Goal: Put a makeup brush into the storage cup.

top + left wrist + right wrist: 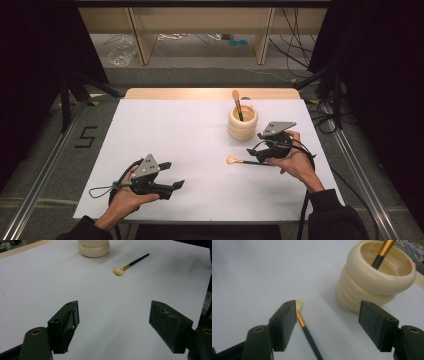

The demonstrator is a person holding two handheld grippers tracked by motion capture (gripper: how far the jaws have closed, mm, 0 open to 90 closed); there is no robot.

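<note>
1. White, matte and smooth: one table top (pixel 175 150), rectangular, with a pale wooden strip along its far edge. Everything below rests on it or is held above it.
2. Black plastic, hard and angular: my two grippers, one per hand, each with a grey three-cornered plate on top and a trailing cable. My left gripper (pixel 172 189) sits at the near left of the sheet with its jaws spread wide and only bare table between them; in the left gripper view the pads (pixel 165 322) show a ridged inner face. My right gripper (pixel 260 152) is at the right side, just over the loose brush's handle, jaws likewise spread and pinching nothing; in the right gripper view the brush passes just beside the inner face of one jaw, and I cannot tell whether it touches.
3. Cream, glossy, ring-stacked: one round holder (pixel 243 122), three bulging bands high, open at the top, standing upright near the far right of the sheet.
4. Brushes, two in all, each with a slim dark handle, a gold ferrule and a pale tuft.
   - One standing brush (pixel 237 104) leans in the holder, tuft up.
   - One loose brush (pixel 245 161) lies flat on the sheet just in front of the holder, tuft pointing left, handle end under my right gripper.
</note>
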